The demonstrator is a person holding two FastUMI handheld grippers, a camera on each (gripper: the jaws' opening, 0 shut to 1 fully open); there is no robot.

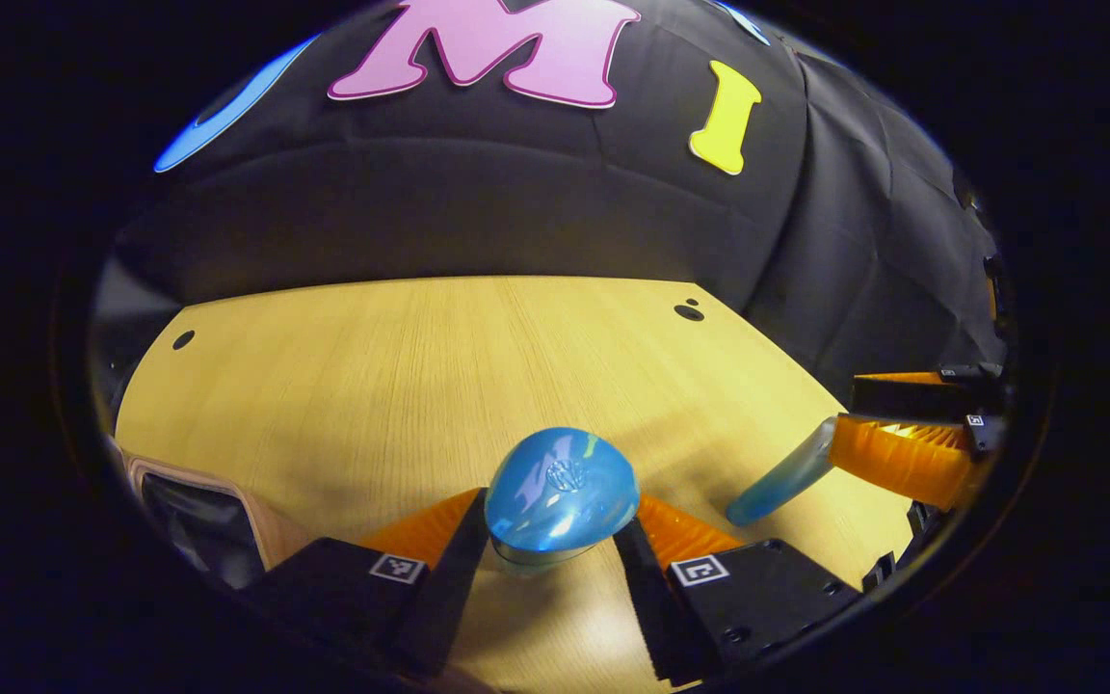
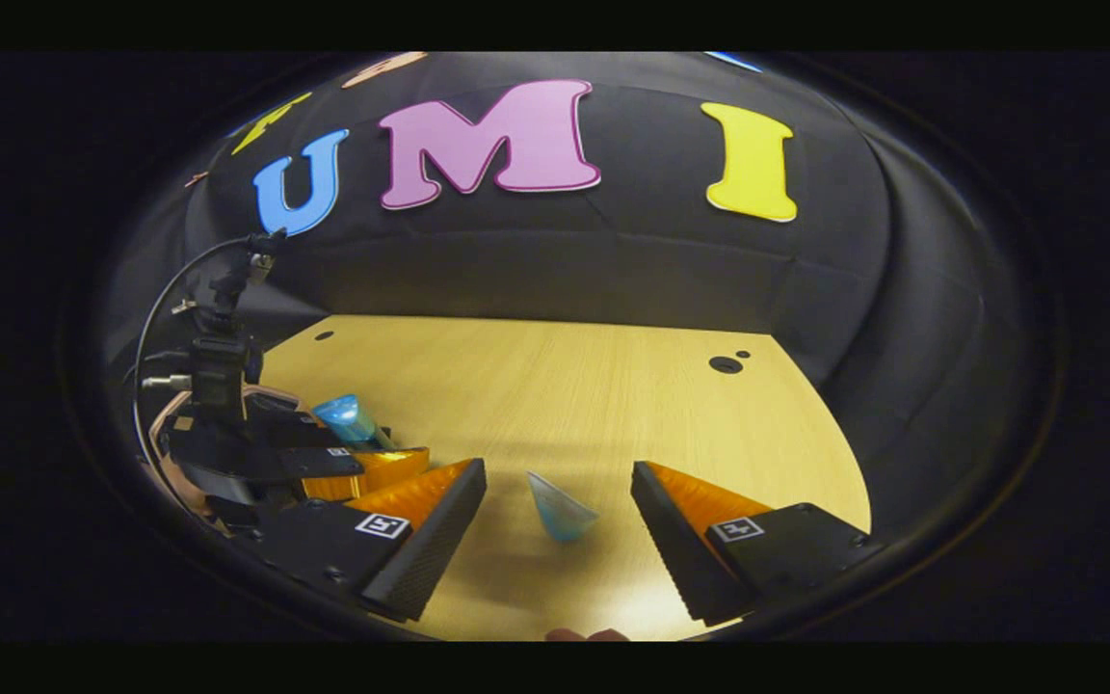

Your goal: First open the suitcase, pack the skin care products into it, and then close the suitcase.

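I count two blue skincare items: bottle (image 1: 563,493), tube (image 1: 779,480). One suitcase (image 1: 197,516). One wooden table (image 1: 478,366). Two grippers: left gripper (image 1: 555,564), right gripper (image 2: 560,535).

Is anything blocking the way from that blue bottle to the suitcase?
Nothing visible does. In the left gripper view the blue bottle sits between the fingers of the left hand-held gripper, the suitcase lies at lower left, and between them there is just bare wooden table.
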